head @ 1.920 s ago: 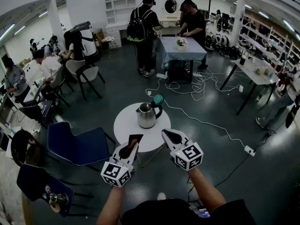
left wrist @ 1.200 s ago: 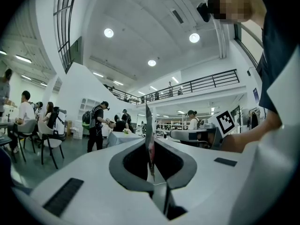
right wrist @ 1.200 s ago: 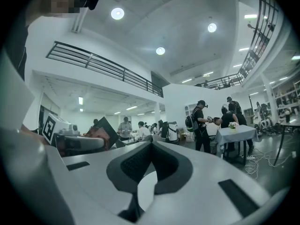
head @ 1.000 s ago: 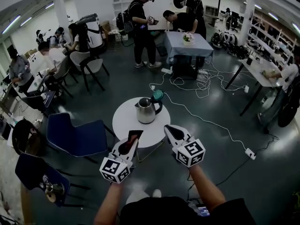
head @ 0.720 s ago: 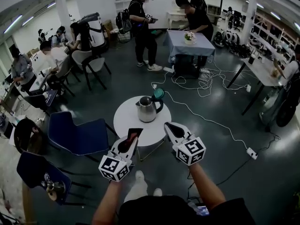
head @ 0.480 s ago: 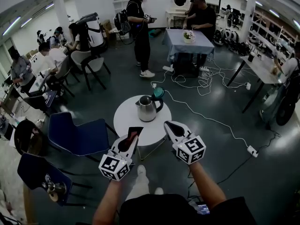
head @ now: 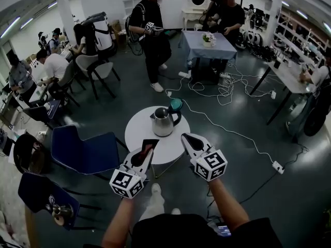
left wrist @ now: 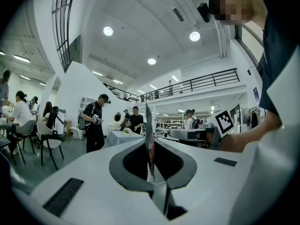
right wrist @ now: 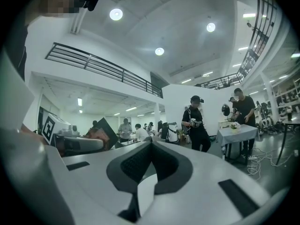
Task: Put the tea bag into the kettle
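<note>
Kettle (head: 162, 124) stands mid-frame on the round table (head: 137, 134), just above and slightly right of the left gripper (head: 146, 153), whose jaws pinch the flat tea bag (head: 149, 144) upright at their tips, while the right gripper (head: 187, 140), jaws together on nothing, sits equally near.

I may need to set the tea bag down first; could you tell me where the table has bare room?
The table is bare left of the kettle and along its near edge. The far right is crowded by the kettle's handle and the teal object.
</note>
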Available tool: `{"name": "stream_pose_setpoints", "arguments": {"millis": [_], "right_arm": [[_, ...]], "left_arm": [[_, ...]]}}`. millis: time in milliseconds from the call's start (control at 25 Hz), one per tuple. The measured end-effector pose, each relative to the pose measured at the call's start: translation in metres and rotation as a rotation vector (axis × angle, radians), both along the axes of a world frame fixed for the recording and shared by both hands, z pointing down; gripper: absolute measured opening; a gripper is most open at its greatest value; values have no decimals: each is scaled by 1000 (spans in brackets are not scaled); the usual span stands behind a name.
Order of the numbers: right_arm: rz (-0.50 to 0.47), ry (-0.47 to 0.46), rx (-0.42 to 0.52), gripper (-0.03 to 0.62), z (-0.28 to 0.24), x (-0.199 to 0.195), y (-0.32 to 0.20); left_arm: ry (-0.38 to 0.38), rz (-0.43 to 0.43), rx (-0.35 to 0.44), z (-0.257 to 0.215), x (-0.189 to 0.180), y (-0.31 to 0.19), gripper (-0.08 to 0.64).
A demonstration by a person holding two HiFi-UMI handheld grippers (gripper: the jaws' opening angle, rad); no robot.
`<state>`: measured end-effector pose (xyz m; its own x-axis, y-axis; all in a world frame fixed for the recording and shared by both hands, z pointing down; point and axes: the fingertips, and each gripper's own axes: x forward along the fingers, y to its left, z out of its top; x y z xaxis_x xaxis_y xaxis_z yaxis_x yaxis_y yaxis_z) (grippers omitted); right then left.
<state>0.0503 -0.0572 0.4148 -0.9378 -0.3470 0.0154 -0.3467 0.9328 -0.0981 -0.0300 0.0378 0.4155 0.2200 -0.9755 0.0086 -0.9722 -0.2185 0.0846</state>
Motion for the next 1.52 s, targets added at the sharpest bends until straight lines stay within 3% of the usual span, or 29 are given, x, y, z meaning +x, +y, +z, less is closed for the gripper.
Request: {"name": "stream_pose_setpoints", "arguments": {"millis": [1520], "right_arm": [[114,29,-55,17,21,-113,-144]], "left_arm": [[52,90,-36,17,-130,-153,25]]}}
